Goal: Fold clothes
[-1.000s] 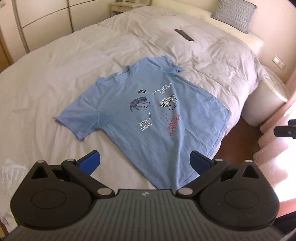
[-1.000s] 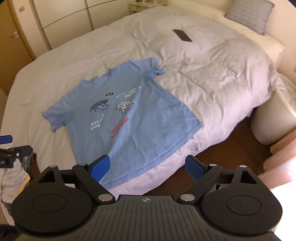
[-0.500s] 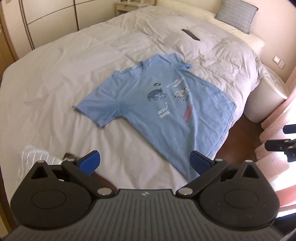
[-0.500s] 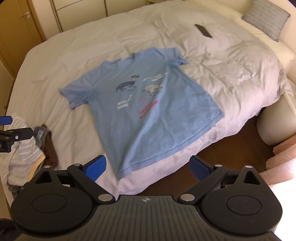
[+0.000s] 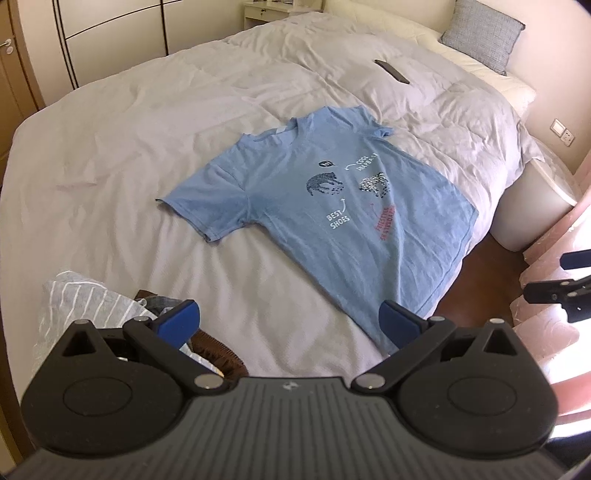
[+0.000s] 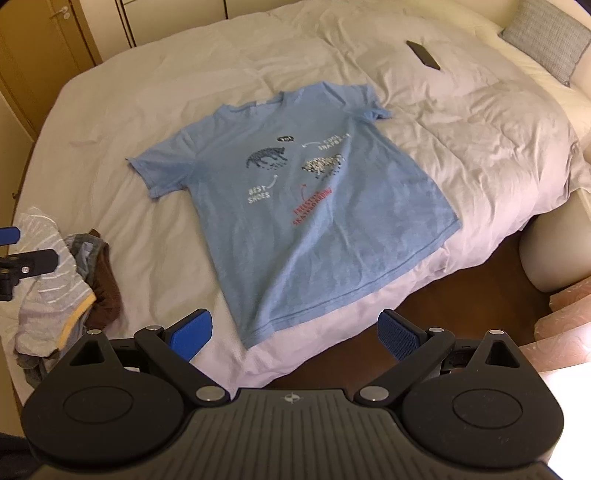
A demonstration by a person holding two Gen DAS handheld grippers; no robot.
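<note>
A light blue T-shirt (image 5: 332,206) (image 6: 295,192) with printed animals and lettering lies spread flat, print up, on the white bed (image 5: 155,122) (image 6: 155,85), its hem at the bed's near edge. My left gripper (image 5: 288,323) is open and empty, held above the bedding short of the hem. My right gripper (image 6: 295,330) is open and empty too, hovering over the bed's edge below the hem. Each gripper shows at the edge of the other's view, the right gripper (image 5: 565,284) at far right, the left gripper (image 6: 14,254) at far left.
A heap of other clothes (image 5: 92,306) (image 6: 62,280), striped grey and brown, lies on the bed at the lower left. A dark phone (image 5: 391,71) (image 6: 423,54) rests near a grey pillow (image 5: 480,31). A white round stool (image 5: 532,206) stands on the brown floor (image 6: 461,295).
Both grippers have pulled back and shifted left, so the shirt sits farther off and the clothes heap has come into view at lower left. Both stay open and empty.
</note>
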